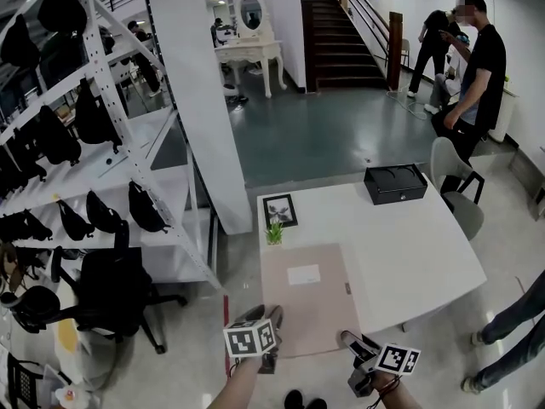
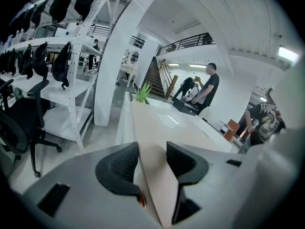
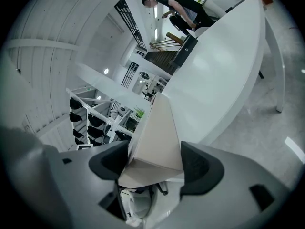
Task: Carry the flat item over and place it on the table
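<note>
A flat beige box (image 1: 306,301) with a white label lies along the left part of the white table (image 1: 400,237), its near end past the table's front edge. My left gripper (image 1: 274,315) is shut on the box's near left corner and my right gripper (image 1: 351,341) on its near right corner. In the left gripper view the box (image 2: 159,132) runs away between the jaws of the left gripper (image 2: 152,159), filling the gap. The right gripper view shows the box (image 3: 159,137) wedged between the pads of the right gripper (image 3: 155,162), with the table (image 3: 224,66) beyond.
A small plant (image 1: 274,233) and a framed picture (image 1: 279,210) stand just beyond the box's far end. A black case (image 1: 395,183) sits at the table's far side. A white rack with black bags (image 1: 85,143) and an office chair (image 1: 111,292) are left; people (image 1: 477,66) stand far right.
</note>
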`<state>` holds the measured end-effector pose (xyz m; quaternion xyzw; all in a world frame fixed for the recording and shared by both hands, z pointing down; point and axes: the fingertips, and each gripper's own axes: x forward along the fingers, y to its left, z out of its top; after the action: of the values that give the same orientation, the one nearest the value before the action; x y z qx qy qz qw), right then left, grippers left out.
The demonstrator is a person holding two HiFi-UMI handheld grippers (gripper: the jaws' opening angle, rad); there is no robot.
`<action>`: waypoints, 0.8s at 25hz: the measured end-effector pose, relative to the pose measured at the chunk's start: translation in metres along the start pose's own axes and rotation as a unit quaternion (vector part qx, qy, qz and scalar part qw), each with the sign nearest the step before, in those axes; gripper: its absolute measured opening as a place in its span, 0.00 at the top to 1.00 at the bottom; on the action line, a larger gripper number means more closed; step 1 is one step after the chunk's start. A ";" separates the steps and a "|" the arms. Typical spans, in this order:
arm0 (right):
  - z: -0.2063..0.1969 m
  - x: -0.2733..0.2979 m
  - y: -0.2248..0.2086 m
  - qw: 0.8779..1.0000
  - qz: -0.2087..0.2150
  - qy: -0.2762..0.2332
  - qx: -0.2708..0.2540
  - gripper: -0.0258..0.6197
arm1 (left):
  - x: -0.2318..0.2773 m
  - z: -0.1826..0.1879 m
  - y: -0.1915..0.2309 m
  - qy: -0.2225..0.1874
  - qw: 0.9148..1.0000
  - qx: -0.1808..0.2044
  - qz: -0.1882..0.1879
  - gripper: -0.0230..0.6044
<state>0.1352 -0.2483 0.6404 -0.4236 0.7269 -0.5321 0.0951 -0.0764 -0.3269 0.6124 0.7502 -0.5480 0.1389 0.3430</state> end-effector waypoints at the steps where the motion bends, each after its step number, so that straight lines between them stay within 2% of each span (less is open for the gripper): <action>1: 0.001 0.000 0.000 1.000 -0.001 0.000 0.000 0.43 | 0.000 0.000 0.000 0.000 1.000 -0.002 0.001 0.67; 4: 0.006 0.002 0.004 1.000 0.008 0.000 -0.018 0.43 | 0.000 0.001 -0.001 -0.001 1.000 -0.005 0.001 0.67; 20: 0.005 0.003 0.003 1.000 -0.001 0.003 -0.021 0.42 | -0.001 0.000 -0.001 -0.005 1.000 0.008 0.027 0.67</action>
<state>0.1346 -0.2539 0.6367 -0.4246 0.7381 -0.5176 0.0836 -0.0758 -0.3258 0.6113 0.7384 -0.5688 0.1484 0.3304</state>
